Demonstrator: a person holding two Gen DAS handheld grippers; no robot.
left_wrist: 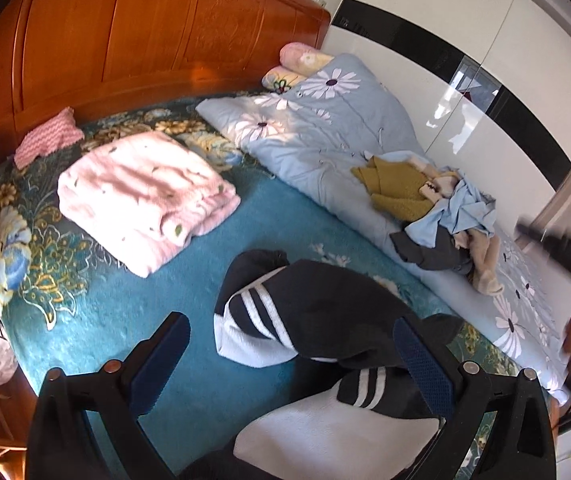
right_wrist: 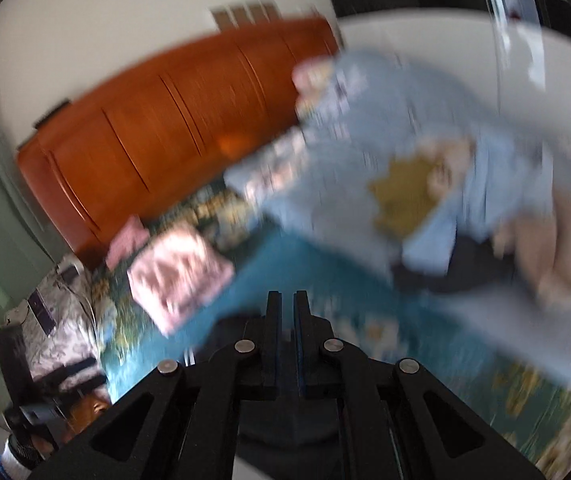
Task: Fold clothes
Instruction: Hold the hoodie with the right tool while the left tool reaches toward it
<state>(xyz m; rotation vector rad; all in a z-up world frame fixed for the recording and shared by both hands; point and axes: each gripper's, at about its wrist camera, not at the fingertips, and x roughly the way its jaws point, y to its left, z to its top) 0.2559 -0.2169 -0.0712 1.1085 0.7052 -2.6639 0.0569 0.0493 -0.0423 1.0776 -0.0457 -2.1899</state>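
so the step in hand looks like the start of a new garment: a black jacket [left_wrist: 325,320] with white stripes and white panels lies crumpled on the teal bedspread [left_wrist: 133,312], right in front of the left gripper [left_wrist: 293,348]. its jaws stand wide, one finger on each side of the jacket's near part, the pads not pressing on cloth. the right gripper [right_wrist: 287,304] has its jaws closed together with nothing between them; its view is smeared, so little else there is sure. in the left view it shows only as a dark blur at the right edge.

a folded pink pile [left_wrist: 145,196] already sits near the headboard [left_wrist: 145,32], and a heap [left_wrist: 441,216] of unfolded clothes waits on the blue quilt [left_wrist: 317,128], well apart from the jacket.

next, i'd judge, the left jaws need to close on an edge or sleeve while the right opens to take another, so the jacket can be spread flat before any fold. bunched layers risk being pinched together.
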